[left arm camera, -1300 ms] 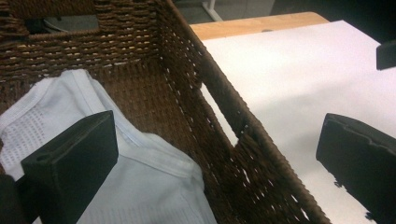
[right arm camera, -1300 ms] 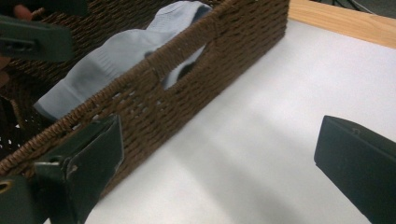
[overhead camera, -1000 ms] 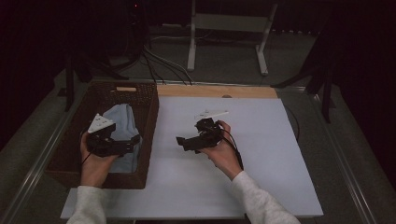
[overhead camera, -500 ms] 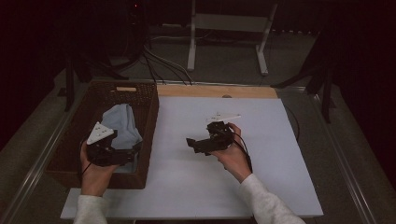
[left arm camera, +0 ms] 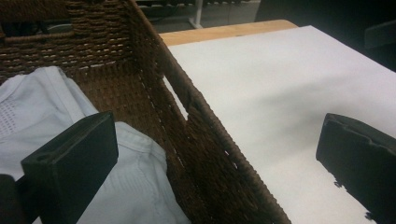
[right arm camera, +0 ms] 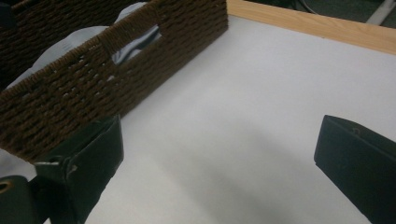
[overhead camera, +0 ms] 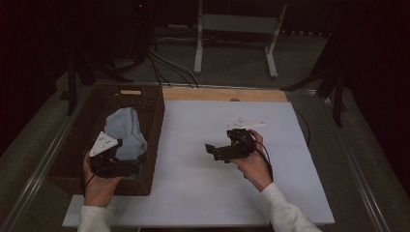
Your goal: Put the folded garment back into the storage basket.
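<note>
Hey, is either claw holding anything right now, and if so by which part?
Nothing is held. The left claw is open over the wicker basket; the right claw is open above the white table.

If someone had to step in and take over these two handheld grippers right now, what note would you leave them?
Left gripper: jaws open, holding nothing, over the near end of the wicker basket, with one jaw above the cloth and the other beyond the basket's wall.
Right gripper: jaws open, empty, above the white board, pointing toward the basket.
The light blue cloth lies bunched inside the basket; neither gripper grips it.
Done: nothing is out on the board.
Left: probably lower the left jaws onto the cloth, grip it and lift it out onto the board.
</note>
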A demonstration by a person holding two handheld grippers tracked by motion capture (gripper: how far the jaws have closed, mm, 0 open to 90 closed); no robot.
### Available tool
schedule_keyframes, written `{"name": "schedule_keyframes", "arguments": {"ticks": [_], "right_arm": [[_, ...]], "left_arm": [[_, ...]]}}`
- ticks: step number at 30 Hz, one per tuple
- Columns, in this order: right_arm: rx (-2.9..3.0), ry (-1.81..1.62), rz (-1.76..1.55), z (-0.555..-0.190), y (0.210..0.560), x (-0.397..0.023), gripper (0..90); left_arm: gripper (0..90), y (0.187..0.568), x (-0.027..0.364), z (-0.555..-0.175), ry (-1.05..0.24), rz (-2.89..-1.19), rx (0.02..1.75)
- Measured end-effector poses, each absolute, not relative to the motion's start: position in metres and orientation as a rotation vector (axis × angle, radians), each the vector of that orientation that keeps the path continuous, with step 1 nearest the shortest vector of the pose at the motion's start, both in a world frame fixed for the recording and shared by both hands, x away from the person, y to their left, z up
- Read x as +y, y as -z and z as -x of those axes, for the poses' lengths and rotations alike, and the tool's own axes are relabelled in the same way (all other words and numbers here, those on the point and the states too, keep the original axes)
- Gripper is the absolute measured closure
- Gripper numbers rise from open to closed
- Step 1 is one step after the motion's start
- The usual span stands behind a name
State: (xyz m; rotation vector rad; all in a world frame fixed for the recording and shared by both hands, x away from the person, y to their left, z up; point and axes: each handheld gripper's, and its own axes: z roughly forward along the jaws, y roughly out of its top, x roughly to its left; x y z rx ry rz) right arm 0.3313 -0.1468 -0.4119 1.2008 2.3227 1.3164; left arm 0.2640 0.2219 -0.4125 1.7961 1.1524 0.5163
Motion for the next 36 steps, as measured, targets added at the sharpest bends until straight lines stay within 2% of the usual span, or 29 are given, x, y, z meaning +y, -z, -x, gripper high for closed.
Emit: {"name": "schedule_keyframes", "arguments": {"ticks": [18,36], "right_arm": [[2.203,-1.373,-1.264,-0.309,0.423,-0.210,1.7],[2.072,-1.426,-1.301,-0.283,0.443,-0.254,1.7]], "left_arm": [[0.0,0.417,0.219,-0.260,-0.509,-1.783,1.123],[0.1,0.417,0.221,-0.258,-0.521,-1.770,1.113]]}}
